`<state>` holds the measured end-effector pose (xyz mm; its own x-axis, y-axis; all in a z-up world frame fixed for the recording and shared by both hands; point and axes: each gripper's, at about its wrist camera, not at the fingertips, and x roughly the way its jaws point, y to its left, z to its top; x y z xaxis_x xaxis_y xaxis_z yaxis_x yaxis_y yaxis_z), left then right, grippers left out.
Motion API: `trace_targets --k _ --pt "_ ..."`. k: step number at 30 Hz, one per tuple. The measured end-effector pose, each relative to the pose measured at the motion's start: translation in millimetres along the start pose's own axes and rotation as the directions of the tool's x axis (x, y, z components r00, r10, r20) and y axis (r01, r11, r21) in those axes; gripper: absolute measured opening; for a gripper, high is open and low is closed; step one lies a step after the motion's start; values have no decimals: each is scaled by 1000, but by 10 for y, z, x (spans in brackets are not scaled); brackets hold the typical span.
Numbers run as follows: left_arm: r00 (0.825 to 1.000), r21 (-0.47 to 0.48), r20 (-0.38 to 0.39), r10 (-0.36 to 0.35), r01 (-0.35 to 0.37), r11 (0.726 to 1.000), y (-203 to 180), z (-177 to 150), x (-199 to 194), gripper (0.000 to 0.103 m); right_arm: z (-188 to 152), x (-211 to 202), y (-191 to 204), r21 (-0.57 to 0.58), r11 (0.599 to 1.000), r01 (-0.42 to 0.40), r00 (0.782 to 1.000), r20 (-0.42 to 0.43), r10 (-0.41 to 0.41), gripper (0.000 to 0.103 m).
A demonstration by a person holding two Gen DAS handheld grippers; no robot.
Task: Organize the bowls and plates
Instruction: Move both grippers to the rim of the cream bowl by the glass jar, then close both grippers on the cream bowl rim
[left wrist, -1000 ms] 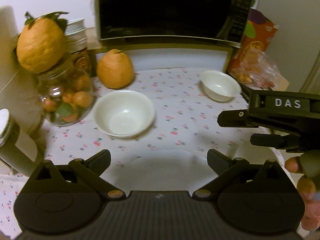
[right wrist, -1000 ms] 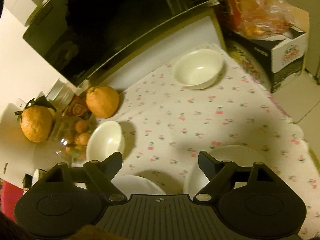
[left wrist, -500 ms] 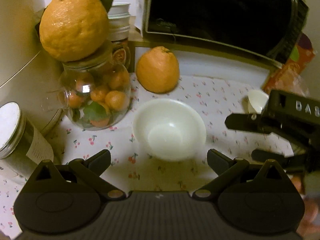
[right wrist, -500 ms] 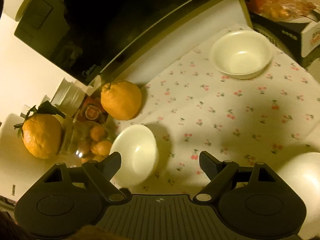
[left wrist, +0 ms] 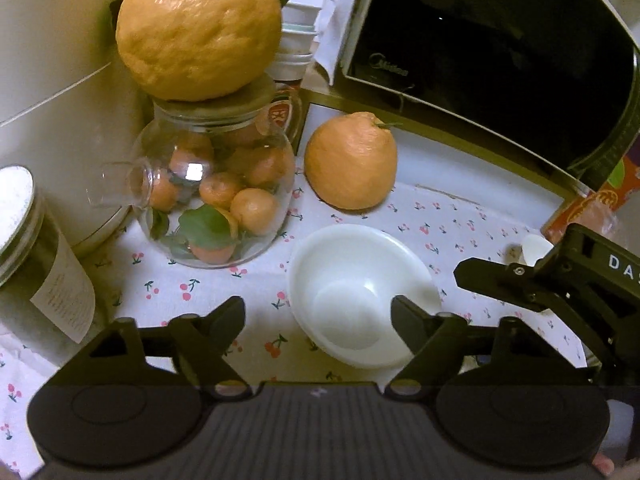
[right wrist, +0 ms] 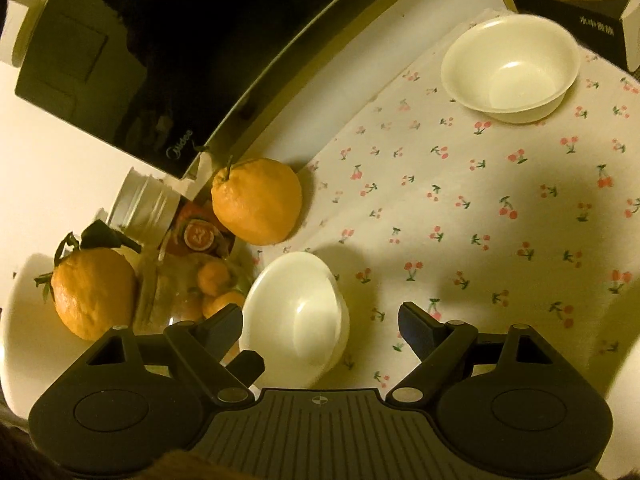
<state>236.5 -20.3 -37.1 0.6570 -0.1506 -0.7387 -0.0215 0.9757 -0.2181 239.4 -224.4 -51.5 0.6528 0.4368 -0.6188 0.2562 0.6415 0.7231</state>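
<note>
Overhead, the black microwave (left wrist: 500,52) fills the back of the counter, and under it the cherry-print cloth (right wrist: 500,208) covers the table where everything else stands. Next in bulk, a glass jar (left wrist: 212,192) of small oranges carries a big citrus (left wrist: 200,28) on its lid, and a second loose citrus (left wrist: 352,160) sits on the cloth just beside it.

The near bowl (left wrist: 360,292) rests upright on the cloth in front of that loose citrus, close to the jar. The far bowl (right wrist: 510,68) stands well apart from it, at the cloth's far corner by the cardboard box (right wrist: 580,4).

The left gripper (left wrist: 318,316) hovers over the near bowl with its jaws spread wide and nothing between them; its right-hand finger overlaps the bowl's rim in the left wrist view, though whether it touches cannot be told. The right gripper (right wrist: 320,320) is likewise spread and empty, looking down on the same bowl from the other side.

The bowl looks like glazed ceramic or melamine: stiff, smooth, probably slippery, and likely to chip if dropped. My judgement is that the rim is the place to pinch, one finger inside the wall and one outside, since the curved body gives no purchase. Its weight is probably modest, but held by one edge it would tend to tilt.
</note>
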Motion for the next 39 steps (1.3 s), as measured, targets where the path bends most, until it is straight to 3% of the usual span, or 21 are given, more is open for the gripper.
trace_targets --k 4,12,24,28,39 --pt "1000 -25 2 0 0 1000 40 -3 75 62 9 54 -24 9 1000 1 1000 3 -1 82" --pt "1000 -64 9 -7 8 998 98 -34 154 44 -11 157 -109 65 996 -57 998 -21 59 51" --pt "1000 -71 -7 -8 7 997 119 -66 203 19 -53 194 -88 43 999 -27 999 -16 27 16" --pt "1000 -52 -2 -7 7 999 95 -73 187 14 -58 182 -104 37 999 -17 1000 -7 17 11" --pt "999 -20 27 -28 28 999 5 -65 50 13 -57 32 -61 8 1000 -13 1000 22 13 11"
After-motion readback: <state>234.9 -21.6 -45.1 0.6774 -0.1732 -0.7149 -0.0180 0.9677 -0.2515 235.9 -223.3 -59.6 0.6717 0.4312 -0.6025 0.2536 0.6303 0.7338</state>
